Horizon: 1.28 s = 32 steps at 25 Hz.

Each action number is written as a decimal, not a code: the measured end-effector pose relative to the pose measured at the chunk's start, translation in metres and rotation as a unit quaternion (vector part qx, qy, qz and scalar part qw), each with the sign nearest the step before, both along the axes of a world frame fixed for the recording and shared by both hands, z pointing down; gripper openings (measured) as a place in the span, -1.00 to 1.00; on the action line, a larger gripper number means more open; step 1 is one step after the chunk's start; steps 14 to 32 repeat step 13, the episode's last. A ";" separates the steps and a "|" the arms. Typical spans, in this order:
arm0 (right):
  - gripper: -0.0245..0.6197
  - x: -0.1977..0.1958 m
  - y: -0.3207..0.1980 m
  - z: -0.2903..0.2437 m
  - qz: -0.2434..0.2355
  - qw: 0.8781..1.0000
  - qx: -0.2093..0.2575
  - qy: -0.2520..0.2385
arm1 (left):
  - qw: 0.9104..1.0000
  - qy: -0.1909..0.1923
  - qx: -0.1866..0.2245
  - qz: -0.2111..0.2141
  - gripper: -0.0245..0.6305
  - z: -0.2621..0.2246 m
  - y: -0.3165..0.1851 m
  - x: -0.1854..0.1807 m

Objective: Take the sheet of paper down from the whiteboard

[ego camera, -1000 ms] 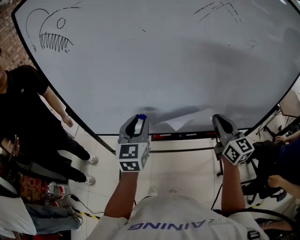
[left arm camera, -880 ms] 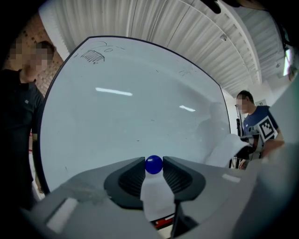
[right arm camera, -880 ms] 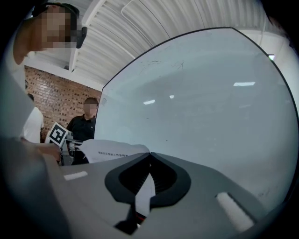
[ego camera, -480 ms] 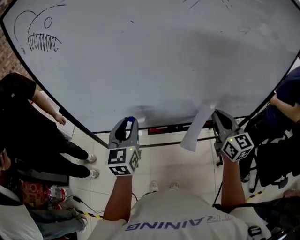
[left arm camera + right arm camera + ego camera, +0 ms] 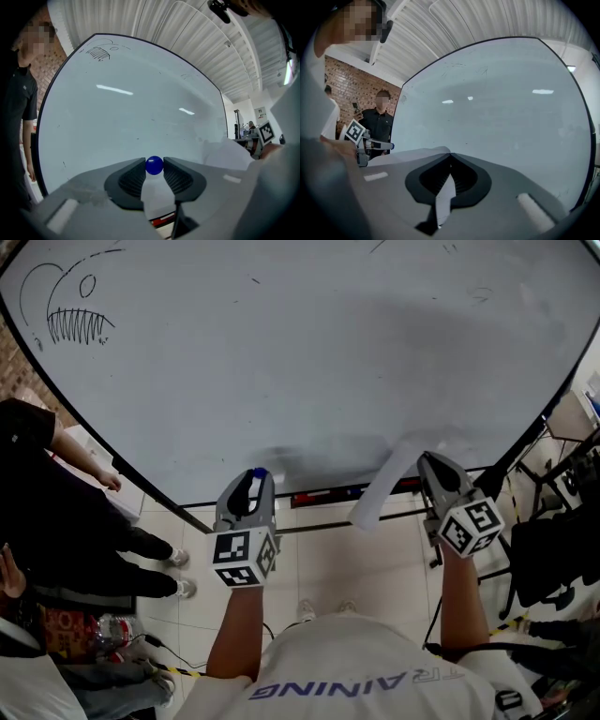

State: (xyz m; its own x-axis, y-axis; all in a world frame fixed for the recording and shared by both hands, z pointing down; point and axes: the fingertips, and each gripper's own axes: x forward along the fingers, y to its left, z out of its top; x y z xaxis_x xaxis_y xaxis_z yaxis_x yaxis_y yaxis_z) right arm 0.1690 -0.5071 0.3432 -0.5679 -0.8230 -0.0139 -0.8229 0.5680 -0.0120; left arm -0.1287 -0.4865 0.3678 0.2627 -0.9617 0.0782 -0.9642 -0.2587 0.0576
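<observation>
The sheet of paper [image 5: 384, 486] is off the whiteboard [image 5: 309, 352] and droops down-left from my right gripper [image 5: 424, 461], which is shut on one edge of it. In the right gripper view the paper [image 5: 405, 155] spreads left from the closed jaws [image 5: 450, 157]. My left gripper [image 5: 255, 476] stays level in front of the board's lower edge, shut on a small blue ball magnet [image 5: 154, 165]. The same magnet [image 5: 259, 472] shows at its tip in the head view. The paper [image 5: 227, 154] is also visible at the right of the left gripper view.
A fish sketch [image 5: 70, 320] is drawn at the board's upper left. The marker tray [image 5: 323, 494] runs under the board. A person in black [image 5: 47, 512] stands at the left. Chairs and stands [image 5: 553, 549] crowd the right. Tiled floor lies below.
The paper has come away from the board's lower part and now hangs free from the right gripper. Both grippers have hardly moved; the view has shifted a little.
</observation>
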 end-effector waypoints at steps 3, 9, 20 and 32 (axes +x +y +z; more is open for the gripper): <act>-0.90 -0.002 0.000 -0.001 0.000 1.000 -0.001 -0.002 | 1.000 -0.003 -0.005 -0.003 -0.53 0.002 -0.002 -0.003; -0.90 -0.005 -0.001 -0.003 -0.002 1.000 0.001 -0.003 | 1.000 -0.005 -0.006 0.004 -0.53 0.002 -0.002 -0.001; -0.90 -0.006 -0.001 -0.001 -0.003 1.000 0.001 0.000 | 1.000 -0.003 -0.004 0.004 -0.53 0.002 -0.001 0.000; -0.90 -0.006 -0.001 -0.001 -0.003 1.000 0.001 0.000 | 1.000 -0.003 -0.004 0.004 -0.53 0.002 -0.001 0.000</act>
